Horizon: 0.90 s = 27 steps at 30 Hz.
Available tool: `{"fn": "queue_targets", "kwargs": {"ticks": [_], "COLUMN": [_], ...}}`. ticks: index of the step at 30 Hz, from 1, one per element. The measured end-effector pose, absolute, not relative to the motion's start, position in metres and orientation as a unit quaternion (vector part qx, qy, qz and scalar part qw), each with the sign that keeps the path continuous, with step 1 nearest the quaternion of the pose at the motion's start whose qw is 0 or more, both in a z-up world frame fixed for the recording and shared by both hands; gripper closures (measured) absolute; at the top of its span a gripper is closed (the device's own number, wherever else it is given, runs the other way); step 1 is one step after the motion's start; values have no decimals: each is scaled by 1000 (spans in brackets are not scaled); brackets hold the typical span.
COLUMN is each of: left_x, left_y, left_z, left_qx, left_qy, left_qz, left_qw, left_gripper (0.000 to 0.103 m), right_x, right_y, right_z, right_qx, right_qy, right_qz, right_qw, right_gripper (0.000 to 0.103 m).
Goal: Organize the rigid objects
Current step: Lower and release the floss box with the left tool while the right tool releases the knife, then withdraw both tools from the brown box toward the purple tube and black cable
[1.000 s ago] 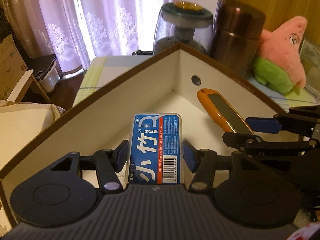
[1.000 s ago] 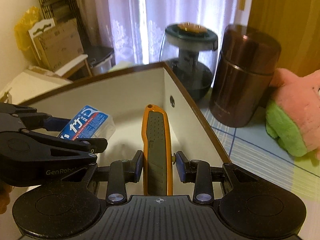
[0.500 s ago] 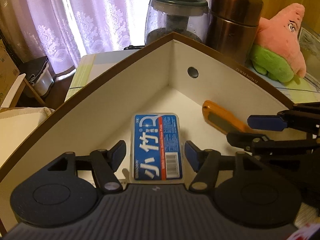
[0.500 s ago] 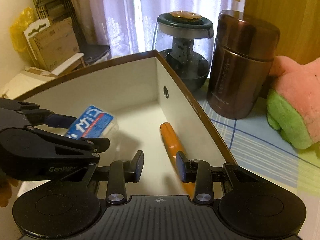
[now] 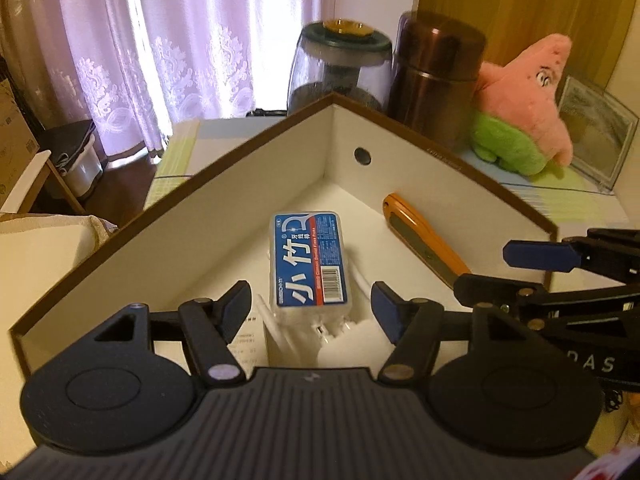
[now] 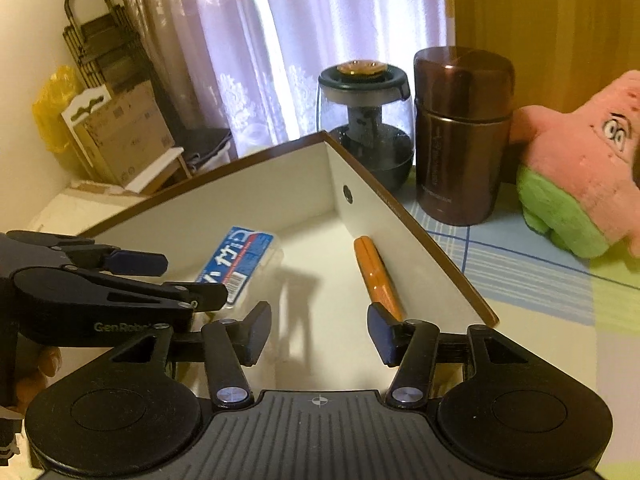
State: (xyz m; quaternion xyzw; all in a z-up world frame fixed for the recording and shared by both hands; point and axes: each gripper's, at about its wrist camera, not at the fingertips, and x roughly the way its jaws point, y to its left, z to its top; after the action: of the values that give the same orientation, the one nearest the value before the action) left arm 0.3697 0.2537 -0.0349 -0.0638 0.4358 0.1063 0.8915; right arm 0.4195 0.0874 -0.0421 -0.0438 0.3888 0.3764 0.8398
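A brown-rimmed white box (image 5: 224, 184) holds a clear floss-pick case with a blue label (image 5: 310, 260), which rests on white packets. An orange utility knife (image 5: 424, 236) lies along the box's right wall. My left gripper (image 5: 310, 304) hangs open just behind the case, and its pads do not touch it. In the right wrist view my right gripper (image 6: 318, 324) has its jaws opening over bare box floor. The knife (image 6: 374, 272) lies ahead, its near end hidden behind the right finger (image 6: 384, 332). The case (image 6: 240, 260) sits beyond the left gripper (image 6: 180, 278).
Behind the box stand a glass jar with a dark lid (image 6: 364, 136) and a brown metal canister (image 6: 460, 136). A pink and green plush star (image 6: 580, 168) lies on the checked tablecloth at the right. Cardboard boxes (image 6: 120, 132) and curtains fill the back.
My right gripper let go of the knife, which now lies along the box's right wall. My left gripper widened off the floss case. Both grippers drew back and rose.
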Motion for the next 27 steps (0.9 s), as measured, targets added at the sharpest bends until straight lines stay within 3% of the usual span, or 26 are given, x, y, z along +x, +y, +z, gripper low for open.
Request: {"fn": "queue_targets", "kwargs": {"ticks": [14,27], "left_x": [295,234], "left_y": [218,168], "left_z": [9,15], "left_qx": [-72,-63], "left_qy": [406,410], "left_qz": [96,65], "left_qw": [906,908], "left_gripper": [41,41], "right_x": [359,292], "right_y": [40,-6], "right_z": [-9,-4], "right_qx": [8,31], "right_qy": [377,388], "right_qz": [359,340], "right_qw": [854,856], "right_gripper": [49,49]}}
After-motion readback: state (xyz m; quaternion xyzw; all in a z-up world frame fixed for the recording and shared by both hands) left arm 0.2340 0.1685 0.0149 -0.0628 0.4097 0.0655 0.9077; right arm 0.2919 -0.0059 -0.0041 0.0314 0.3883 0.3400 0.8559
